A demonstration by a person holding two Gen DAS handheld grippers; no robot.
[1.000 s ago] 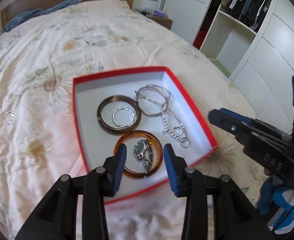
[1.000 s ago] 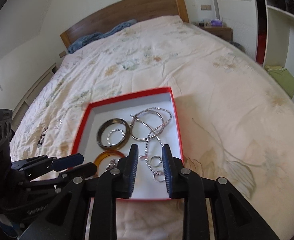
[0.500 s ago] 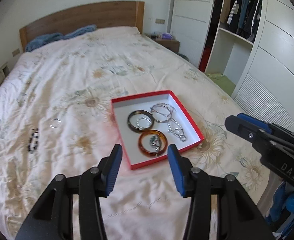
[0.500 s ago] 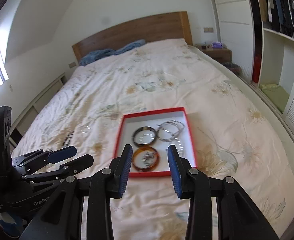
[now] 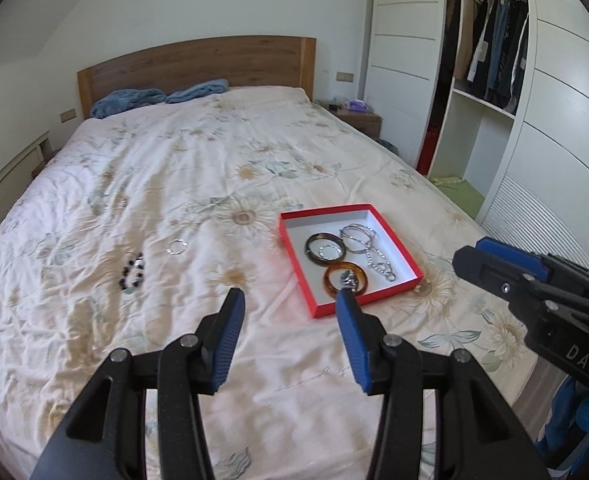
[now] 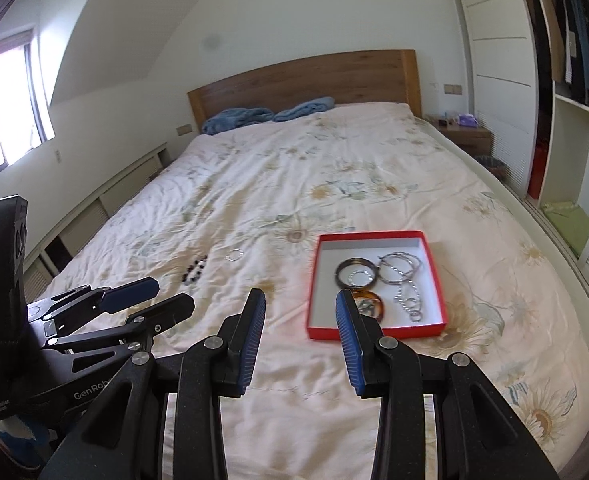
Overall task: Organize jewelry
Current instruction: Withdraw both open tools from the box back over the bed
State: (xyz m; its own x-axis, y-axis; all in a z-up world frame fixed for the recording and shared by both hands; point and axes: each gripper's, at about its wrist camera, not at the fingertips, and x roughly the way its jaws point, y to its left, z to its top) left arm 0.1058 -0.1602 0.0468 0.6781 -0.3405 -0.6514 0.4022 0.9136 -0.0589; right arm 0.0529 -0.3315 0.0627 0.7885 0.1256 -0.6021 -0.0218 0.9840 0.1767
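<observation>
While both grippers hang above the floral bedspread [image 5: 198,168] with fingers spread apart and nothing between them, the left gripper [image 5: 290,300] and right gripper [image 6: 299,300] point toward the red-rimmed box [image 6: 434,280]. It holds a dark bangle [image 5: 323,249], an amber bangle [image 5: 344,277], silver hoops and a chain (tangled together); a beaded bracelet [image 5: 132,269] and small silver ring [image 5: 176,246] lie on the bedspread, well left of it.

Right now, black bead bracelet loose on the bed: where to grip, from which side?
Pinch one long side of the black bead bracelet, coming straight down with the left gripper, which is open and nearer. It lies flat as a narrow loop on the wrinkled quilt, so a side approach would likely snag fabric.
</observation>
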